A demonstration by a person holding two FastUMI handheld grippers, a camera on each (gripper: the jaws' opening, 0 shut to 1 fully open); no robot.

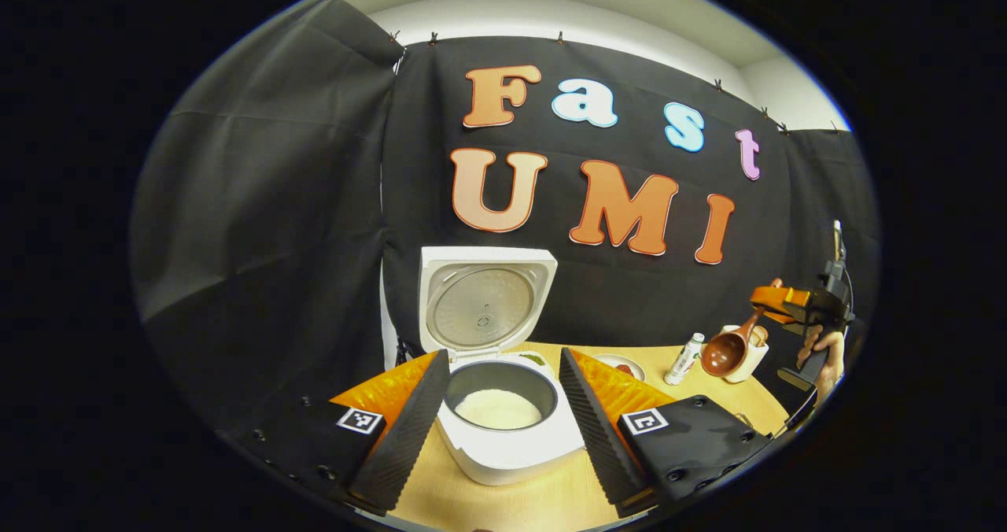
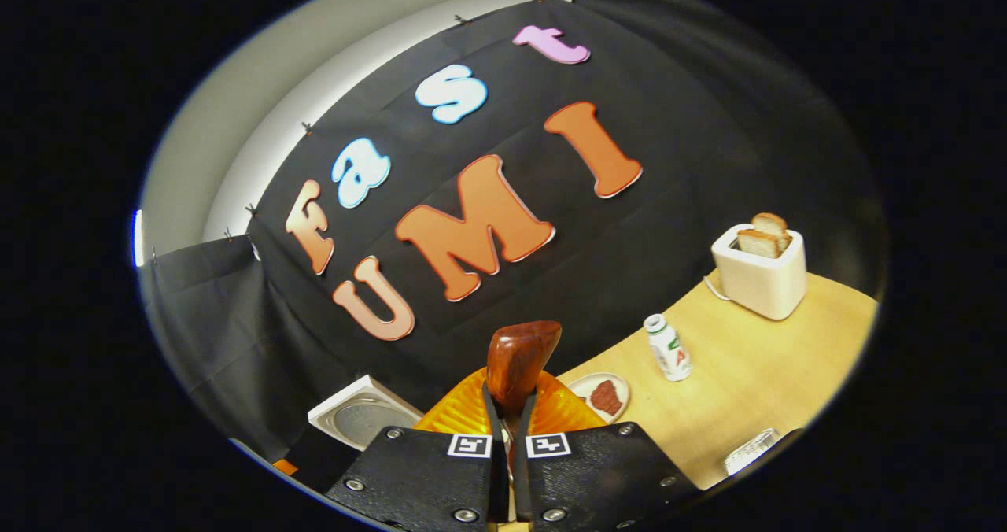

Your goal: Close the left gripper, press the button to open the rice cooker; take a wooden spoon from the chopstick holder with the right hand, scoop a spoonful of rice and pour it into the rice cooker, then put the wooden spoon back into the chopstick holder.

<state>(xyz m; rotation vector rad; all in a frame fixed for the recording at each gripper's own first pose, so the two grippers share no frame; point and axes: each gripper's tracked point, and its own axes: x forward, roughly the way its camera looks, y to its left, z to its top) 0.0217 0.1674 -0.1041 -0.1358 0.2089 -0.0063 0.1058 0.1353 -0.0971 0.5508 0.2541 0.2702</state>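
Observation:
The white rice cooker [image 1: 511,453] stands open on the wooden table, lid [image 1: 485,304] upright, with white rice [image 1: 498,408] in its dark pot. My left gripper [image 1: 503,437] is open, its ribbed fingers [image 1: 409,430] either side of the cooker and not touching it. At the far right a hand holds my right gripper [image 1: 779,302], shut on the handle of the wooden spoon [image 1: 725,352]. The spoon's bowl hangs just in front of the white chopstick holder [image 1: 754,363]. In the right gripper view my right gripper [image 2: 510,426] clamps the spoon [image 2: 519,363], whose bowl sticks up ahead.
A small white bottle [image 1: 684,359] [image 2: 669,349] and a plate [image 2: 617,381] with red food stand between the cooker and the holder. A white toaster [image 2: 761,276] with bread slices sits farther right. The cooker's lid [image 2: 362,418] shows low on the left.

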